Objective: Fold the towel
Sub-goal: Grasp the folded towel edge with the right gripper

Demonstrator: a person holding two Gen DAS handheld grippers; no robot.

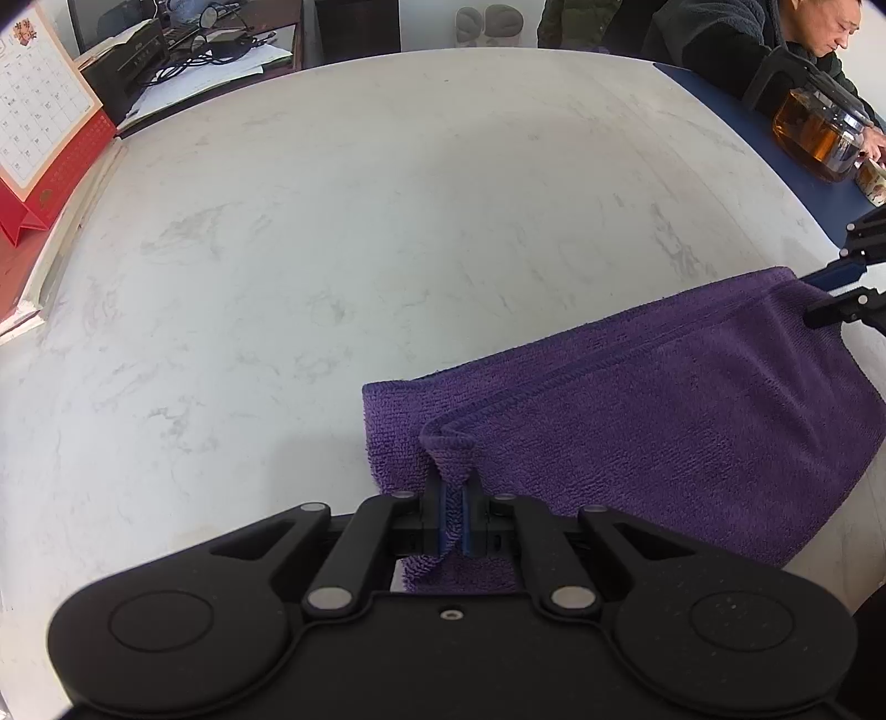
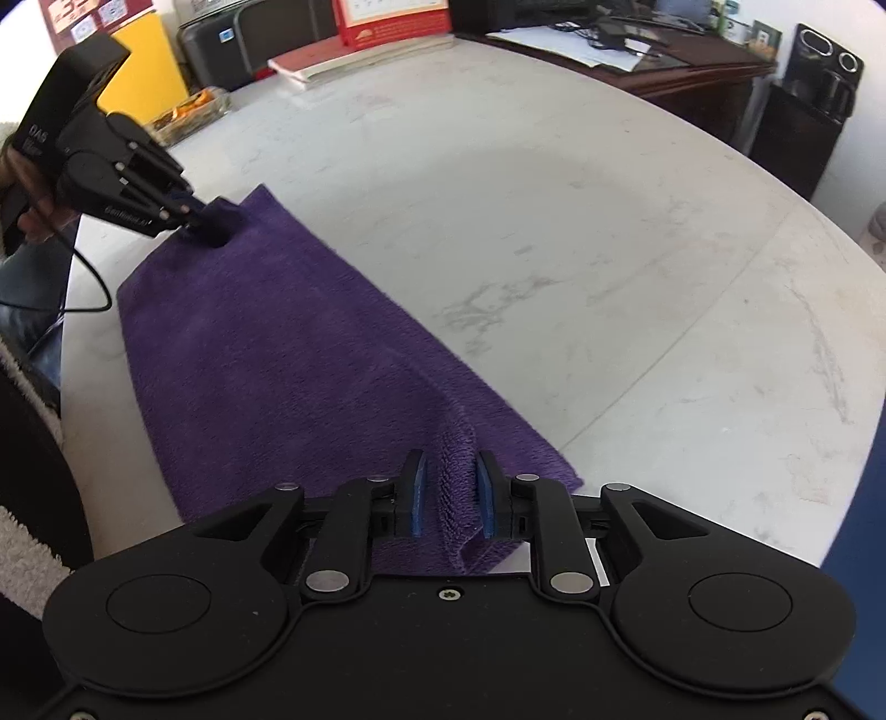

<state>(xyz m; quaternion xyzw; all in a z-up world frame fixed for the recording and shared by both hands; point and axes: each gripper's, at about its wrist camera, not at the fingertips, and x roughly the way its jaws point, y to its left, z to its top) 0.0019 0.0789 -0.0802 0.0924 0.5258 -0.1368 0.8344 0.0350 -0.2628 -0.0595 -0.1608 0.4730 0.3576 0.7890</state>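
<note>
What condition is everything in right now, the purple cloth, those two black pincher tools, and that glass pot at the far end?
Purple towel: folded over, flat on the white table, corners pinched.
Left gripper: shut on a towel corner.
Right gripper: jaws slightly apart, a ridge of towel between them; grip unclear.
Glass teapot: upright, holding amber tea.

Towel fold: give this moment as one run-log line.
towel: purple, folded on table | left gripper: shut on corner | right gripper: jaws apart around edge

Wide bare bench ahead of the folded purple towel, open to passage. At the far edges: red calendar on the left, glass teapot and a seated person on the right.
</note>
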